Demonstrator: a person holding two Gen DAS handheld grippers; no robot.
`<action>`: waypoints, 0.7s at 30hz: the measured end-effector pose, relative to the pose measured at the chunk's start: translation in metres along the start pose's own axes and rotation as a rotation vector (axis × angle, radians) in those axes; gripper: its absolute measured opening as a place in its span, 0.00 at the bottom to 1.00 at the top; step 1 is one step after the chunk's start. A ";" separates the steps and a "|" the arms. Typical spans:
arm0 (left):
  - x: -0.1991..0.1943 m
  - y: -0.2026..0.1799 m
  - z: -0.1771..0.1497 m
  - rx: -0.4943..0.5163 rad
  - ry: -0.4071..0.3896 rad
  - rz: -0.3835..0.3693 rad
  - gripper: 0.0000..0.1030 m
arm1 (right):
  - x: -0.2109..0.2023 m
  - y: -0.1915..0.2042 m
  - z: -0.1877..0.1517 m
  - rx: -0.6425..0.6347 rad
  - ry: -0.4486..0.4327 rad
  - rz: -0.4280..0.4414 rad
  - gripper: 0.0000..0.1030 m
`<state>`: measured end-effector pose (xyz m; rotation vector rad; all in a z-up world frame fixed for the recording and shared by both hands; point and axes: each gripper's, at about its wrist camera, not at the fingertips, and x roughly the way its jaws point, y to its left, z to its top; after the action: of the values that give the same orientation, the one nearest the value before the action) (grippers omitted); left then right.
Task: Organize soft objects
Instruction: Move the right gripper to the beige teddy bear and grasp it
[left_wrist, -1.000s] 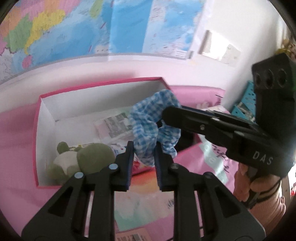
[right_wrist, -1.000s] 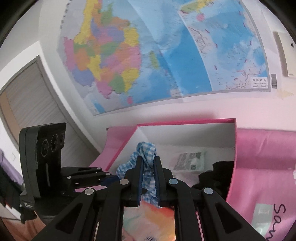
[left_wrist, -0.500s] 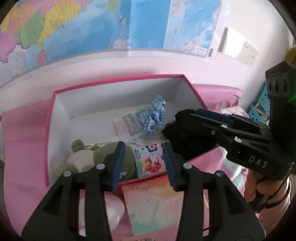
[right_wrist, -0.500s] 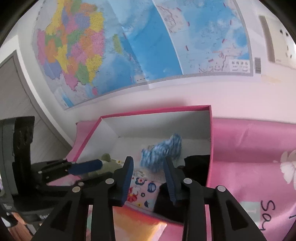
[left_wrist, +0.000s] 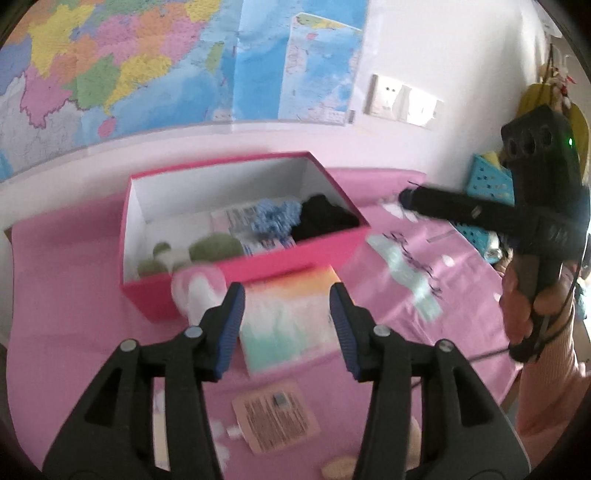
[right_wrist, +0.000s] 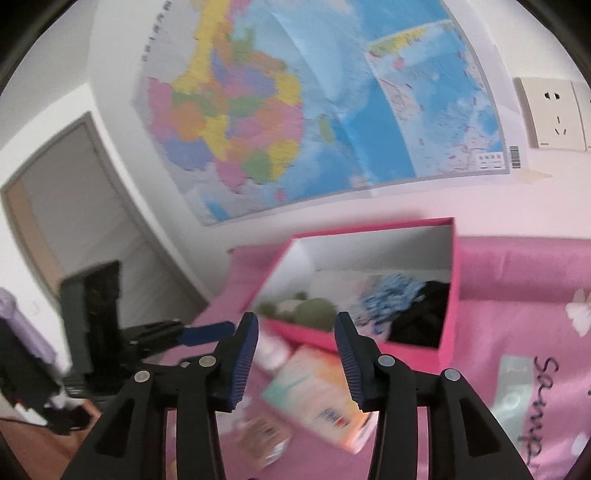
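Observation:
A pink box (left_wrist: 258, 266) with white inside stands on the pink cloth; it also shows in the right wrist view (right_wrist: 445, 332). In it lie a blue checked scrunchie (left_wrist: 273, 218), a black cloth (left_wrist: 321, 218) and a green plush toy (left_wrist: 207, 249). The scrunchie (right_wrist: 391, 297) and black cloth (right_wrist: 424, 314) show in the right wrist view too. My left gripper (left_wrist: 286, 325) is open and empty, in front of the box above a pastel tissue pack (left_wrist: 288, 317). My right gripper (right_wrist: 295, 358) is open and empty, pulled back from the box.
A pink and white soft item (left_wrist: 197, 291) lies against the box's front wall. A small labelled packet (left_wrist: 275, 419) lies near the front. A blue basket (left_wrist: 487, 181) stands at the right by the wall. A map covers the wall behind.
Both grippers let go of the blue scrunchie, which now lies in the box. Both opened wide and pulled back and away from the box.

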<state>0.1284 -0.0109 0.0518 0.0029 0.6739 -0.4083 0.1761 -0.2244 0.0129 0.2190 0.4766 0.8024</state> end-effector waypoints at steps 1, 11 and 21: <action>-0.005 -0.002 -0.010 0.008 0.011 -0.010 0.48 | -0.007 0.005 -0.003 -0.003 -0.002 0.017 0.43; -0.012 -0.020 -0.085 0.054 0.159 -0.101 0.48 | -0.061 0.038 -0.059 0.006 0.064 0.077 0.46; -0.004 -0.031 -0.135 0.053 0.297 -0.206 0.49 | -0.075 0.018 -0.131 0.113 0.223 0.012 0.47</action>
<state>0.0324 -0.0196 -0.0472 0.0456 0.9606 -0.6320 0.0562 -0.2660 -0.0706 0.2379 0.7323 0.8160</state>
